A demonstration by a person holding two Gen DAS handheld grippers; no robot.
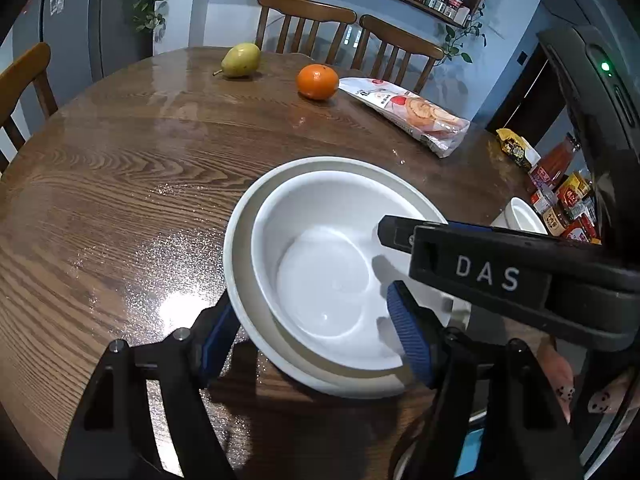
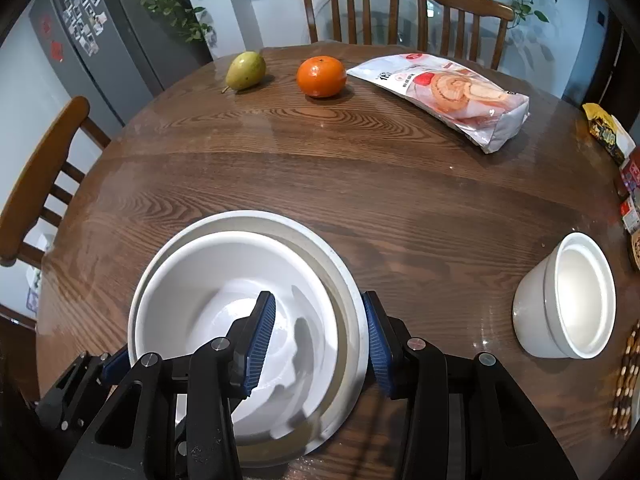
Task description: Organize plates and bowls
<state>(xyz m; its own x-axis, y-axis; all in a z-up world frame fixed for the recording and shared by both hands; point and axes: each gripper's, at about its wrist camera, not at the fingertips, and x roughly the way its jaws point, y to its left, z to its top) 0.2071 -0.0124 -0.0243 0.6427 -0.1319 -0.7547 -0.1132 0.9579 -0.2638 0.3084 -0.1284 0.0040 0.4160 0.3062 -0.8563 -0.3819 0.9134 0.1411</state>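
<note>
Two white bowls sit nested near the front of the round wooden table (image 2: 360,184): a smaller inner bowl (image 1: 320,272) (image 2: 192,280) rests off-centre inside a wider outer bowl (image 1: 238,264) (image 2: 320,254). My left gripper (image 1: 312,300) straddles their near-left walls, one pad outside and one inside, standing open. My right gripper (image 2: 318,296) straddles their right walls, its pads shut on both bowls; one of its black fingers (image 1: 472,264) crosses the left wrist view. A third white bowl (image 2: 560,300) (image 1: 524,216) stands alone to the right.
At the far side lie a green pear (image 2: 246,70), an orange (image 2: 321,76) and a snack bag (image 2: 448,96). Sauce bottles and packets (image 1: 560,192) crowd the right edge. Wooden chairs (image 2: 348,8) ring the table, and a grey fridge (image 2: 84,36) stands at the back left.
</note>
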